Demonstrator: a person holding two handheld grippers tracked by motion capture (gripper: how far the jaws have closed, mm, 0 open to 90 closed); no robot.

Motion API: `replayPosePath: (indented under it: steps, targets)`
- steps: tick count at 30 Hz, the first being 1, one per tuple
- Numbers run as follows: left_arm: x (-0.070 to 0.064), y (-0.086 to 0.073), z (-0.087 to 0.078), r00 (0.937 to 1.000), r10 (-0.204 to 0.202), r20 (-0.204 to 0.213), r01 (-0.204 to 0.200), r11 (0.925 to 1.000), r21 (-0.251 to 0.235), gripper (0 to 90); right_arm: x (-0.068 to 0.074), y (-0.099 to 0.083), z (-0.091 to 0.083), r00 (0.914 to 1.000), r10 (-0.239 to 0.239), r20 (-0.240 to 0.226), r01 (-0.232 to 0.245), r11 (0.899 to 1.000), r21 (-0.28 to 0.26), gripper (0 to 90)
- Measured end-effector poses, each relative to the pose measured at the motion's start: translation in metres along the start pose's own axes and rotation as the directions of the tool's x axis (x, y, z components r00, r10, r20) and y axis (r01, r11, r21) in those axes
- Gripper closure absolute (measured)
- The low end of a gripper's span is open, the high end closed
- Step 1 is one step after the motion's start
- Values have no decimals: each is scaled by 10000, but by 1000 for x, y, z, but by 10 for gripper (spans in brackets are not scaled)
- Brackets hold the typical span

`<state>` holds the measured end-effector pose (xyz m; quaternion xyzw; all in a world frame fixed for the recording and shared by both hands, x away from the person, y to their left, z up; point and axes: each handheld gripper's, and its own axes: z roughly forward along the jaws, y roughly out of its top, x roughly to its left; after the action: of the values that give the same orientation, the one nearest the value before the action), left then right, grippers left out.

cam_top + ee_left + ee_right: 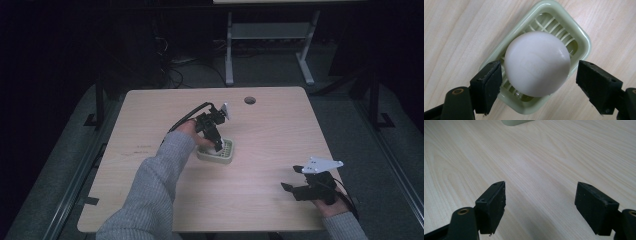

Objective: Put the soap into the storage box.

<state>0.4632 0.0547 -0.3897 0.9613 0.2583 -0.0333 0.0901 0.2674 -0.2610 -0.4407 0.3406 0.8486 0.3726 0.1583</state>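
Note:
A smooth white ball [537,62] sits in a pale green slotted dish [579,37] on the wooden table [280,135]. My left gripper [539,67] is open around the ball, one black jaw on each side with a small gap to each. From the high view, the left gripper [218,146] points down into the dish [226,158] near the table's middle. My right gripper [291,178] is held low near the front right edge, open. Its jaws [540,192] have only bare wood between them. A corner of the dish [516,122] shows far ahead.
A round cable hole [250,100] lies near the table's far edge. Faint dark scuffs [135,148] mark the left side. A white-legged desk frame [229,50] stands on the floor behind the table. The room around is dark.

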Motion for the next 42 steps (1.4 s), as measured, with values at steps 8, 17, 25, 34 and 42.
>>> replayPosePath:
  steps: [8,17,25,34,42]
  targets:
    - [-3,-6,-7,10000,18,-66,-19,9998,-198,206,0,0,0,10000,41,35,-41,10000,12,242]
    - [-7,-14,-15,9999,-23,-123,17,9988,-485,210,0,0,0,10000,-17,46,18,10000,-36,242]
    - [-13,-23,-18,9998,159,-71,-163,9980,-604,207,-1,-1,0,10000,-17,90,17,10000,-66,242]
    - [-18,-38,-23,9999,43,-103,-51,9970,-769,209,0,-1,0,9999,-23,112,24,10000,-18,242]
    - [-23,-46,-25,9999,111,-124,-122,9957,-916,209,0,-1,0,9999,-30,149,29,10000,35,242]
